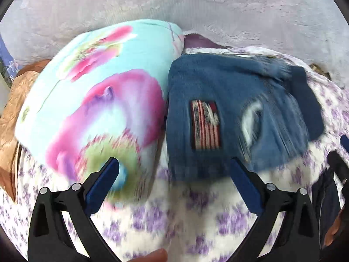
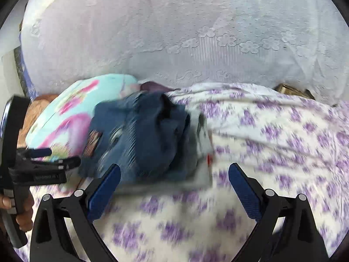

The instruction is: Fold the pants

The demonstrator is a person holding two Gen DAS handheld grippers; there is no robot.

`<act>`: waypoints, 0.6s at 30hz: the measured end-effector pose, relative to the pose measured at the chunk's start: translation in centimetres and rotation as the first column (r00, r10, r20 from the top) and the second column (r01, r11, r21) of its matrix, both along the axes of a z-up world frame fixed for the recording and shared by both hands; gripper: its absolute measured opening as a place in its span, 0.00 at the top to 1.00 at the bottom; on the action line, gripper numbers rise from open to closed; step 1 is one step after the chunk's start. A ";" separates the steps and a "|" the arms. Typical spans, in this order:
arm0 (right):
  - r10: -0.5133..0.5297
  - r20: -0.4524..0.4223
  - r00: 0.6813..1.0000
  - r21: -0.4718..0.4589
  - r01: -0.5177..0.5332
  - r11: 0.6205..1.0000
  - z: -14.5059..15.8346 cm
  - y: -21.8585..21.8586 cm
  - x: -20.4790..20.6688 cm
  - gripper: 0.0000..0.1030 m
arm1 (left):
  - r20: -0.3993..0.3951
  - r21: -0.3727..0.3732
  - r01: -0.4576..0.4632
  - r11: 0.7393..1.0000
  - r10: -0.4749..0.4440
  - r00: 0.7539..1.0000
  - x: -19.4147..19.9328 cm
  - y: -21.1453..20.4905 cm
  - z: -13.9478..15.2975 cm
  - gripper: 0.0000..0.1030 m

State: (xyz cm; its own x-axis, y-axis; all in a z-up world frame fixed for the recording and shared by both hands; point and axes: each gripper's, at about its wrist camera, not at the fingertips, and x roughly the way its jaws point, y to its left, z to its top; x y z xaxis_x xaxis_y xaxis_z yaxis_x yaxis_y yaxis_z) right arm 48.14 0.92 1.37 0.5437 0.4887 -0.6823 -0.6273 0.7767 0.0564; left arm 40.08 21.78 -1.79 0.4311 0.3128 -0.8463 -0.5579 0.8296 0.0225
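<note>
Blue denim pants (image 1: 235, 113), folded into a compact bundle with a flag patch (image 1: 205, 124) on top, lie on a white bedspread with purple flowers (image 1: 174, 218). They also show in the right wrist view (image 2: 141, 139), with a grey inner part at their right edge. My left gripper (image 1: 174, 174) is open and empty, just in front of the pants. My right gripper (image 2: 174, 179) is open and empty, with the near edge of the pants between its fingers. The left gripper's body shows at the left of the right wrist view (image 2: 37, 170).
A turquoise pillow with pink flowers (image 1: 98, 100) lies tight against the left side of the pants. An orange-brown cloth (image 1: 13, 113) sits at the far left. A pale lace curtain (image 2: 196, 32) hangs behind the bed. A small brown object (image 2: 292, 89) sits at the back right.
</note>
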 end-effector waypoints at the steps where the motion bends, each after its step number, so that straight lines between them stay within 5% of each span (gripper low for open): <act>1: -0.005 0.012 1.000 -0.007 0.005 1.000 0.3 -0.3 -1.2 0.04 | -0.001 0.028 -0.007 1.000 0.007 1.000 -1.1 -0.6 0.4 0.05; 18: -0.037 0.002 0.999 0.038 0.037 0.999 4.4 -7.8 -16.4 0.04 | 0.048 0.020 0.001 1.000 -0.002 0.999 -16.0 -9.2 5.0 0.05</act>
